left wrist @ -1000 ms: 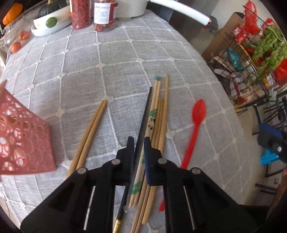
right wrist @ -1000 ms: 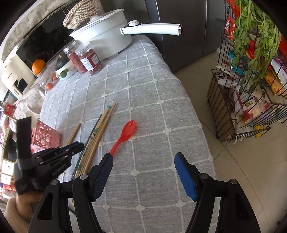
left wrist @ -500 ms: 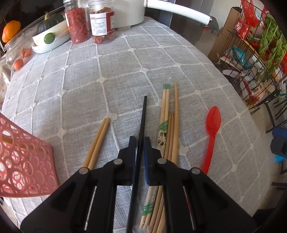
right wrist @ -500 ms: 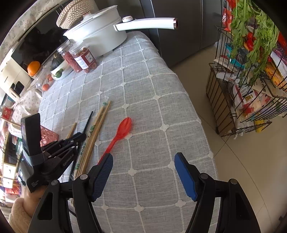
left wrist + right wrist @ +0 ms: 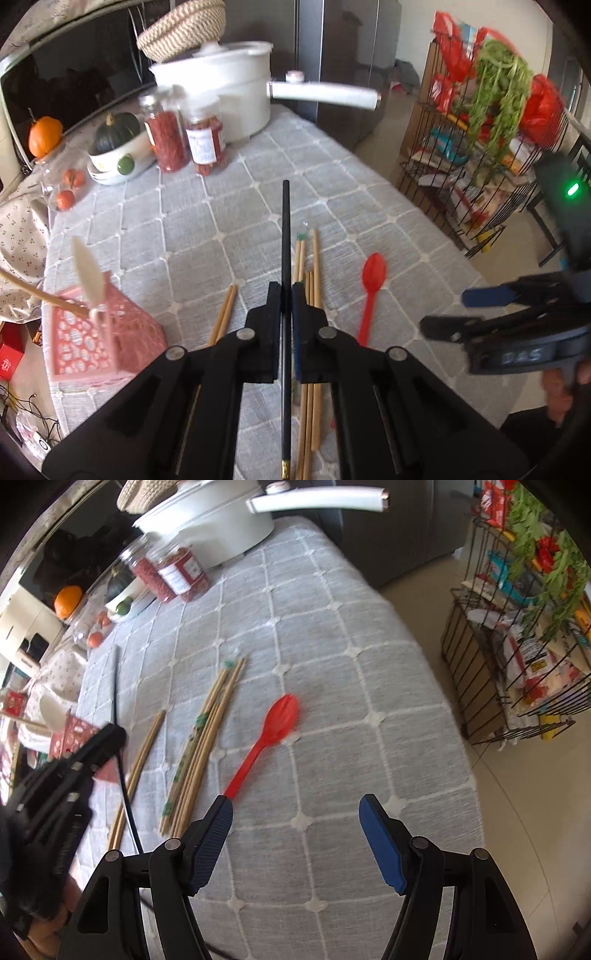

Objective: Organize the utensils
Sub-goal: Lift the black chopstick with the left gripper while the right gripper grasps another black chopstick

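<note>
**Black chopstick pinched, spoon waiting**

I am gripping a slim, smooth black chopstick (image 5: 285,236) in my left gripper (image 5: 286,295), its matte black jaws closed tight on the round shaft, which is sticking out straight ahead of the fingertips and trailing back beneath them. Just right of that gripper, a bundle of pale wooden chopsticks (image 5: 308,280) is lying on the quilted grey tablecloth (image 5: 229,206); a loose wooden pair (image 5: 223,317) is lying just left. Further left, a pink perforated plastic basket (image 5: 85,339) is holding a cream spoon. My right gripper (image 5: 295,812) is hanging with its ribbed blue pads wide apart and empty, the glossy red plastic spoon (image 5: 269,731) lying ahead of its left pad
</note>
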### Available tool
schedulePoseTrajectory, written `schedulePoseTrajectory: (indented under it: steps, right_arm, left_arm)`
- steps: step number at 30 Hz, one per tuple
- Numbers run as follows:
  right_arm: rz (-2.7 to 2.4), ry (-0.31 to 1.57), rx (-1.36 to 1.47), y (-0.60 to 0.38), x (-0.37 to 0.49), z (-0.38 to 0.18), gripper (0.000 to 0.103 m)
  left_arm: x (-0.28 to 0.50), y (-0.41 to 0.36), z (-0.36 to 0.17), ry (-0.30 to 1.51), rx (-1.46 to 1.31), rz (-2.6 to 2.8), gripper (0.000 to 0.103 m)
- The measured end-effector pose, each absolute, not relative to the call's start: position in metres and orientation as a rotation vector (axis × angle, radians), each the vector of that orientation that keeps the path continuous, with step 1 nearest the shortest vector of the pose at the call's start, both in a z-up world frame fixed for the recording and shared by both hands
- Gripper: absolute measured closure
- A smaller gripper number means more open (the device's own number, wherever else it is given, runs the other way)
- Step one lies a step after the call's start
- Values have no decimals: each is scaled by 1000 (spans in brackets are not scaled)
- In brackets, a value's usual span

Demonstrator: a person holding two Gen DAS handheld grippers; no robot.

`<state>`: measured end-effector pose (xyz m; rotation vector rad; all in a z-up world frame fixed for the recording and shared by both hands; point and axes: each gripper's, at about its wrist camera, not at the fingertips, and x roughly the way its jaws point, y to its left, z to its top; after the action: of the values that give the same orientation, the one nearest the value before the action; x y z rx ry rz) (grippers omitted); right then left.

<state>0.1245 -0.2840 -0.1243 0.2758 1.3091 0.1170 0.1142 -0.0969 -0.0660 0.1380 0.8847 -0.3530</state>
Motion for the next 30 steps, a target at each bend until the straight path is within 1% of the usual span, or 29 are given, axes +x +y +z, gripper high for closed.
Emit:
schedulePoseTrajectory:
  steps: [8, 15, 16, 17, 18, 20, 22, 24, 25, 26, 30]
  right_arm:
    - [230, 1414, 236, -261, 92, -133, 31]
    - [431, 1466, 59, -215, 39, -127, 32]
    - [461, 1480, 29, -208, 31, -130, 35]
    - [482, 1490, 3, -203, 24, -132, 43]
    - [499, 1503, -26, -199, 18, -135, 47]
    - [516, 1538, -61, -193, 9, -143, 61]
    - [512, 1568, -92, -191, 3, -150, 68]
    - [503, 1581, -123, -191, -1, -155, 70]
    - [498, 1590, -137, -191, -2, -159, 73]
    - [496, 1599, -152, -191, -4, -163, 80]
    - [500, 1591, -183, -189, -7, -168, 86]
  left_arm:
    - [63, -46, -17, 773, 48, -359, 97]
    - [22, -12, 4, 701, 30, -364, 97]
    - [18, -9, 6, 693, 33, -362, 97]
    - [15, -6, 8, 686, 36, -356, 97]
    - [12, -4, 10, 680, 36, -349, 97]
    - [7, 1, 13, 673, 32, -341, 97]
    - [2, 4, 15, 669, 32, -335, 97]
    - [-1, 7, 16, 668, 35, -330, 97]
    - [-2, 8, 17, 668, 34, -328, 97]
    - [-4, 10, 16, 668, 33, -324, 97]
    - [-6, 15, 17, 669, 22, -311, 97]
